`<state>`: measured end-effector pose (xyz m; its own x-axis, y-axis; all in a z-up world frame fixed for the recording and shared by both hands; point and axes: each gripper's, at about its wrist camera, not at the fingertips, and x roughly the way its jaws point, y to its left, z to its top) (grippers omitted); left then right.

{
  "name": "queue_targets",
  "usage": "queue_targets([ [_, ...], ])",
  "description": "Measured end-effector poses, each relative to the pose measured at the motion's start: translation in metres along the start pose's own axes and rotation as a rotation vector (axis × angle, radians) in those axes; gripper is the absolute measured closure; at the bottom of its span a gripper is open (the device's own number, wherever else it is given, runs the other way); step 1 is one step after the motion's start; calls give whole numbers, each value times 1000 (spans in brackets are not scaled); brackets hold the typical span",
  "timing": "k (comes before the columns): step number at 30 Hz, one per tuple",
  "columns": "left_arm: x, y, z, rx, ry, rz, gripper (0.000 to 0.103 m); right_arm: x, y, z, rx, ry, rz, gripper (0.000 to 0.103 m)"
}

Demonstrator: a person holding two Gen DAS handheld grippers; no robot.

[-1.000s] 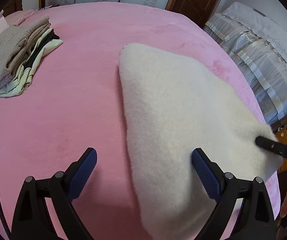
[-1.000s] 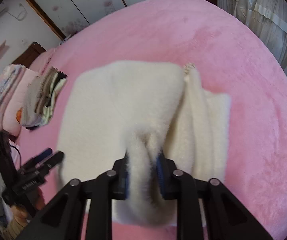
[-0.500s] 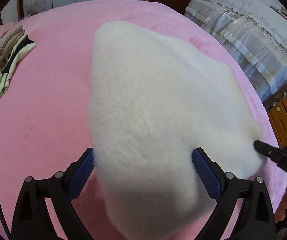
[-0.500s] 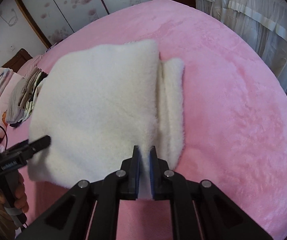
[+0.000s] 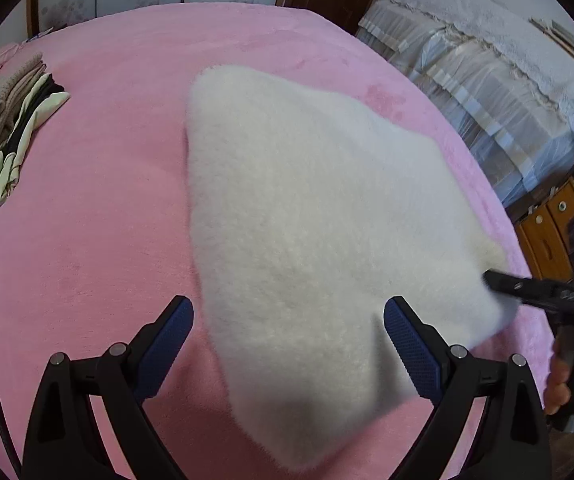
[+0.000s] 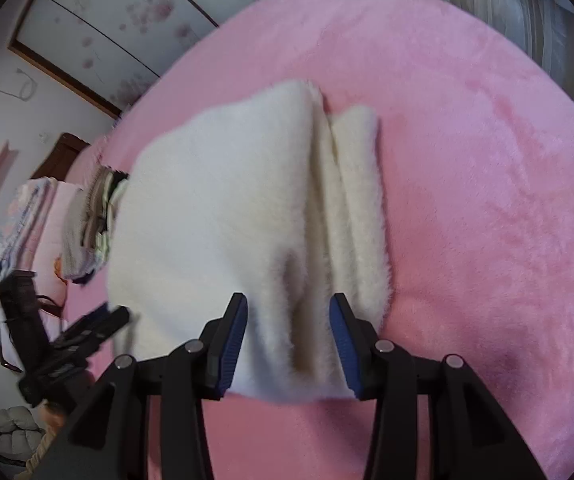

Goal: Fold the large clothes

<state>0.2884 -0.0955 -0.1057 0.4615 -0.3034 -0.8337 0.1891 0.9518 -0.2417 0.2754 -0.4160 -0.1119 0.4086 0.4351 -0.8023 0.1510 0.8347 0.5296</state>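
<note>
Garment: thick cream-white fleece garment (image 6: 223, 216), folded flat on the pink plush bedspread (image 6: 487, 168), long axis running away from both grippers
Right gripper (image 6: 287, 340): jaws just been opening, near folded edge between them, unpinched
Left gripper (image 5: 287, 344): jaws wide, straddling near corner, nothing held
Nearer hand: right, at the layered edge
</note>
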Motion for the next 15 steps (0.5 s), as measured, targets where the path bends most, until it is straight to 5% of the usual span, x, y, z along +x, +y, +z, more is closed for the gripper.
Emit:
queue_targets([
  [4, 3, 9, -2, -16, 9, 18, 7, 17, -10, 4, 73, 19, 98, 58],
  [7, 10, 17, -3, -61, 33, -4, 7, 23, -7, 6, 72, 2, 125, 75],
  [15, 10, 6, -4, -54, 30, -38, 7, -35, 26, -12, -65, -191, -30, 81],
])
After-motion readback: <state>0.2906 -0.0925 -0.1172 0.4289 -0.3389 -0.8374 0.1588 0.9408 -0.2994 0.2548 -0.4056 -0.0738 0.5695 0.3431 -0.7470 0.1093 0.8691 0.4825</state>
